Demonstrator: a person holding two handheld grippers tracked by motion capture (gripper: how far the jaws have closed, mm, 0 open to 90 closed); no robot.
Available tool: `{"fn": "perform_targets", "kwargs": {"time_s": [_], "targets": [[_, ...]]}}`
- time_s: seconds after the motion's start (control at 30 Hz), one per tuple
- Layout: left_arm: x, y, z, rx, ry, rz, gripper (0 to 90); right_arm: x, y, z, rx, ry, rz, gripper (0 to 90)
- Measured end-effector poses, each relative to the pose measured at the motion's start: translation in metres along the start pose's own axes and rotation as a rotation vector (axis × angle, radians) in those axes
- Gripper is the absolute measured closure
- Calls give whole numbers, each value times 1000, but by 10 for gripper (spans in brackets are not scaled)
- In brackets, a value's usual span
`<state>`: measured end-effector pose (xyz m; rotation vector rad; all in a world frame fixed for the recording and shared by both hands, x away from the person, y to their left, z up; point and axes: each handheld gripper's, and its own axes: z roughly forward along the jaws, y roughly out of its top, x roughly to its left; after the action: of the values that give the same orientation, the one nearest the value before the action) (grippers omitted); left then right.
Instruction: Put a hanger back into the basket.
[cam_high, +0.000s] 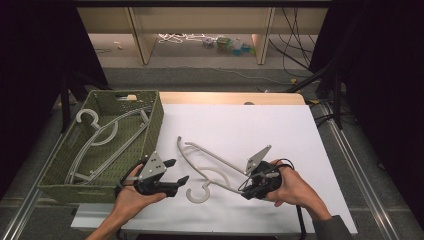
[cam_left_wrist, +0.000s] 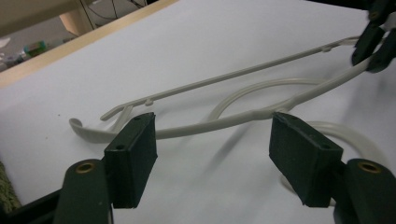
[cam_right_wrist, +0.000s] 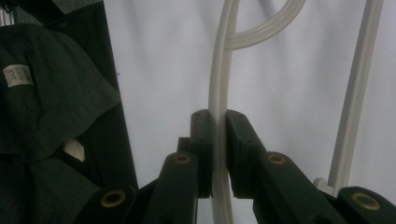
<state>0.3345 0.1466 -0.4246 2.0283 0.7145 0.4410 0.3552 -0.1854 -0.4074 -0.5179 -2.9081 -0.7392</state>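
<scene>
The right gripper clamps the hanger; the left gripper, at 9 o'clock, gapes empty beside the basket.

The right gripper has its black jaws clamped on the curved arm of a pale plastic hanger, which runs away over the white table. Dark fabric lies at left.

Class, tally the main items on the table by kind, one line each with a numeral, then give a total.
Hangers: 2, one on the white table, one in the basket
Green woven basket: 1
Handheld grippers: 2, left, right
Total: 5
</scene>
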Motion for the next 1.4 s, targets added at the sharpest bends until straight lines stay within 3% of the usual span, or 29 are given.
{"fn": "perform_targets", "kwargs": {"time_s": [0.07,0.13,0.2,0.3,0.43,0.57,0.87,0.97,1.2,1.4], "targets": [[2,1,7,35,10,40,333,0,-2,-4,-12,-6,-1,825],[1,3,15,51,1,48,338,0,-4,-9,-19,-9,-6,826],[4,6,20,66,17,100,340,1,-5,-13,-22,-4,-12,825],[6,7,30,90,-3,117,343,3,-5,-18,-36,-4,-17,823],[5,9,39,129,-26,175,342,5,-6,-24,-54,-4,-22,823],[3,10,47,129,-34,229,330,5,-8,-28,-64,-5,-26,823],[0,16,58,103,-95,335,355,5,-8,-33,-81,-4,-34,823],[0,18,61,111,-107,380,401,6,-9,-35,-83,-3,-33,823],[0,19,69,102,-171,443,539,5,-9,-37,-90,1,-33,823],[-2,21,68,95,-188,567,620,4,-11,-39,-101,7,-35,822]]}}
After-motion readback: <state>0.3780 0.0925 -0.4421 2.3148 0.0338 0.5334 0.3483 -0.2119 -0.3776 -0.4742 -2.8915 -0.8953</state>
